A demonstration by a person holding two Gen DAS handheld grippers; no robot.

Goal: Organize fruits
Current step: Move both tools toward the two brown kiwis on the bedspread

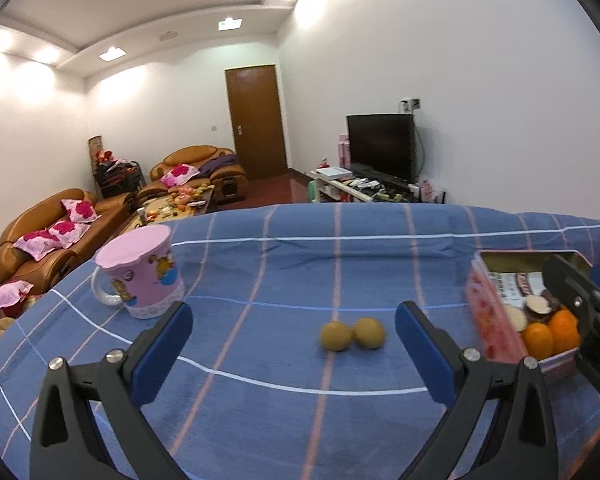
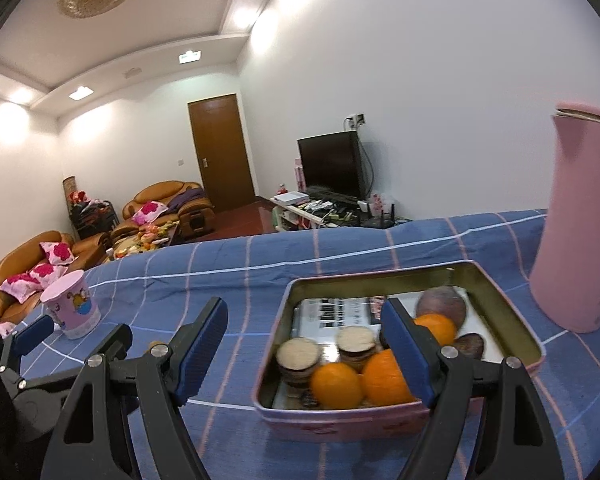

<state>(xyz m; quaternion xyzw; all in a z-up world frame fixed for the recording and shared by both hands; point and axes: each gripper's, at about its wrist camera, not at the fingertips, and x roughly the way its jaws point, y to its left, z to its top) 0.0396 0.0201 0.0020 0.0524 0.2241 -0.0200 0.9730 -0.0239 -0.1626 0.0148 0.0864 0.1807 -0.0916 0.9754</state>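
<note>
We see two small yellow-green fruits (image 1: 352, 334) touching side by side on the blue checked tabletop (image 1: 260, 280), just ahead of the left hand-held gripper (image 1: 294, 354), slightly toward 1 o'clock. Its jaws stand wide, nothing between them. The right hand-held gripper (image 2: 306, 354) is also wide open and empty; its right finger hangs over the tin (image 2: 500, 292), which holds three oranges (image 2: 336, 384) and some brownish round pieces we can't identify. Mug (image 1: 140, 272) sits at 10 o'clock from the left one, a pink flask (image 2: 576, 220) at 2 o'clock from the tin. We judge the loose fruits light, round, smooth, likely to roll if nudged; firm enough for a moderate squeeze. We'd take one at a time across its widest middle, pads square, the nearer left one first.
</note>
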